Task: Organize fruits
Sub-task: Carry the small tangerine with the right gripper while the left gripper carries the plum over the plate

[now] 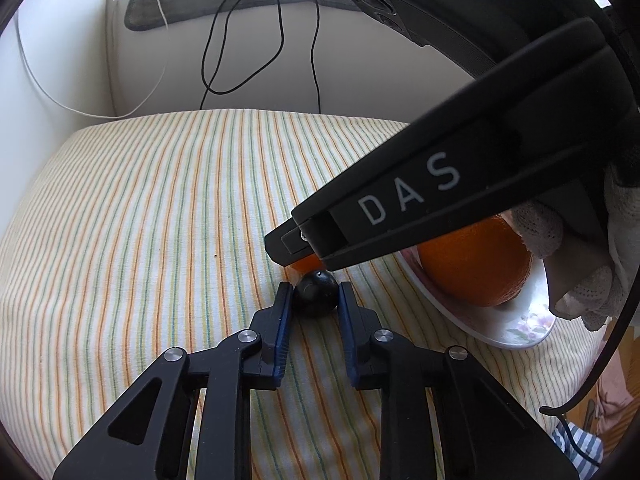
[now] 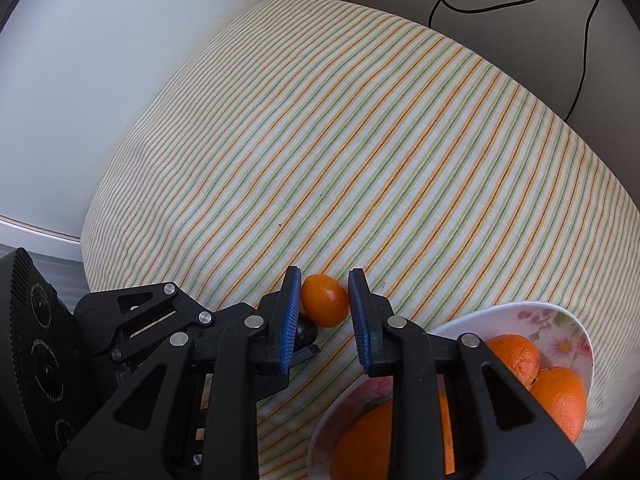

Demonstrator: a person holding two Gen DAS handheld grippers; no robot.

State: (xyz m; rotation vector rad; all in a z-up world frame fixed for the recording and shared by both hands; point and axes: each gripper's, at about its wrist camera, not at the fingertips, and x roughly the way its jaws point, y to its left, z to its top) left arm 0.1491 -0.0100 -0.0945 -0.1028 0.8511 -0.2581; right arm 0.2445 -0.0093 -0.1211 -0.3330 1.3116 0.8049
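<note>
A small dark round fruit (image 1: pixel 315 292) lies on the striped cloth between the fingertips of my left gripper (image 1: pixel 312 294), whose pads touch both its sides. It also shows in the right wrist view (image 2: pixel 306 330), partly hidden. A small orange kumquat-like fruit (image 2: pixel 325 300) lies just beyond it, between the jaws of my right gripper (image 2: pixel 325 286), with small gaps on both sides. In the left wrist view the right gripper (image 1: pixel 440 188) crosses above and hides most of that fruit (image 1: pixel 306 264). A floral plate (image 1: pixel 520 328) holds a big orange (image 1: pixel 476 264).
In the right wrist view the floral plate (image 2: pixel 576 320) holds several oranges (image 2: pixel 560 396) at the lower right. The striped cloth (image 2: pixel 340 140) covers the table. Black cables (image 1: pixel 248 48) hang down the white wall behind. A gloved hand (image 1: pixel 600 272) holds the right gripper.
</note>
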